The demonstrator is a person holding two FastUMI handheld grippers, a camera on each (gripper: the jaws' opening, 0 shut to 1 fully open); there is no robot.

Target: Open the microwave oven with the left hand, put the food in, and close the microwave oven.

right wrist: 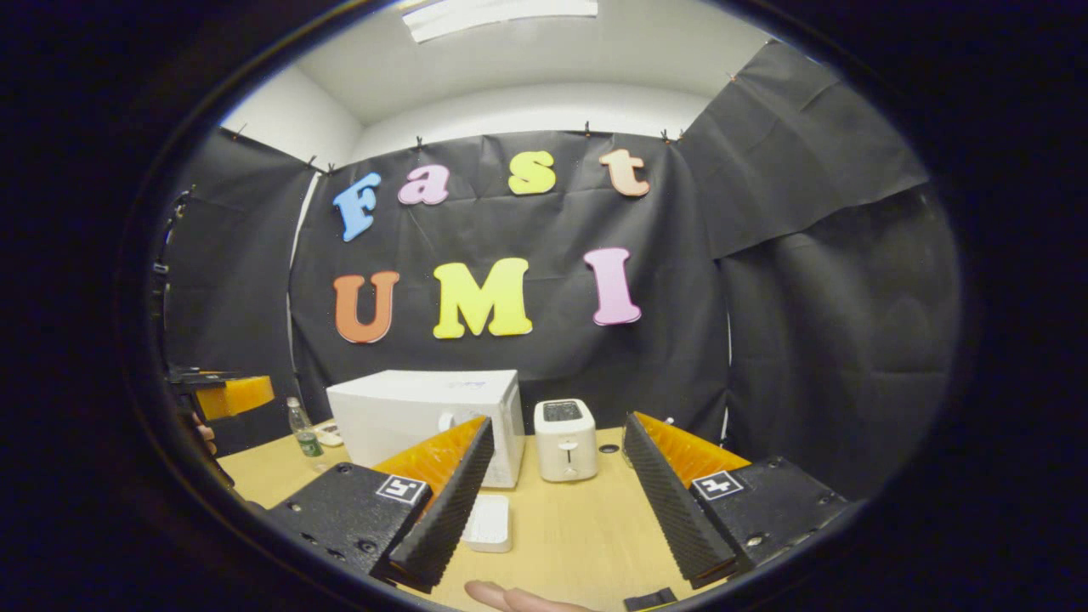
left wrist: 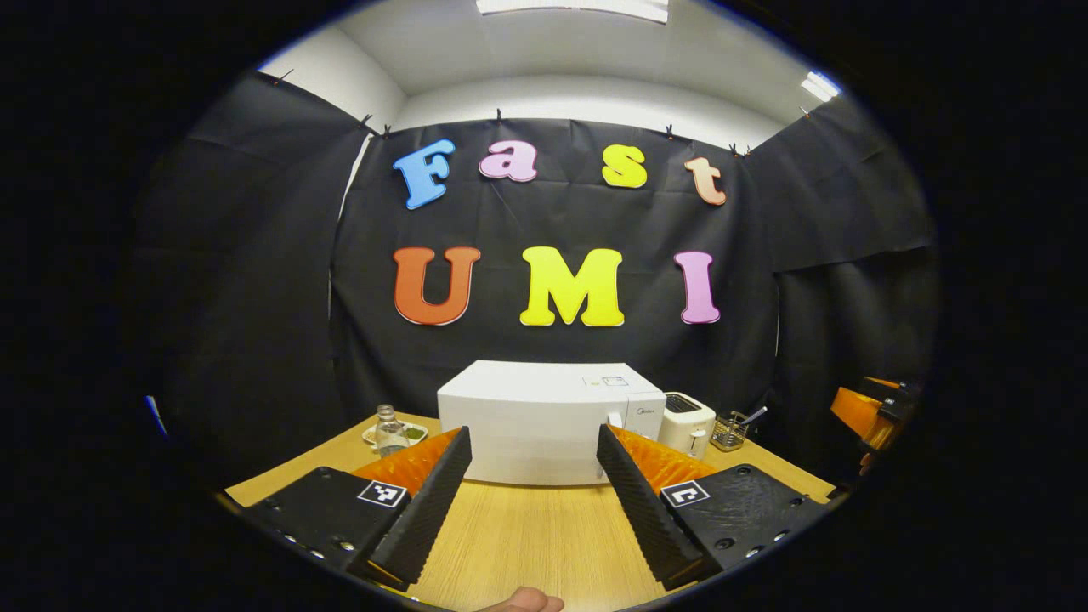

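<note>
Item 1, left gripper view. Your left gripper [left wrist: 531,501] is held above the light wooden tabletop [left wrist: 527,544], its two black ribbed fingers [left wrist: 425,510] spread wide with nothing between them. Beyond the left finger stand a small clear glass bottle [left wrist: 390,430] and a shallow white dish with something green in it [left wrist: 413,434]. Straight ahead, framed in the gap between the jaws, sits the white box-shaped microwave oven [left wrist: 544,421], door closed, well apart from the fingertips. Just past the right finger stands a white two-slot toaster [left wrist: 688,423], beside the microwave, then a small wire basket holding utensils [left wrist: 731,431]. At the far right edge you can see part of an orange and black gripper [left wrist: 867,412].

Item 2, right gripper view. Your right gripper [right wrist: 557,510] also hovers over the table, jaws spread and holding nothing. At the far left edge is the other orange and black gripper [right wrist: 225,393]. Beyond the left finger stand the bottle [right wrist: 299,427] and the microwave [right wrist: 425,416], partly hidden by that finger. A flat white rectangular item [right wrist: 489,523] lies on the table just beside the left fingertip. The toaster [right wrist: 566,439] stands ahead, between the jaws.
</note>
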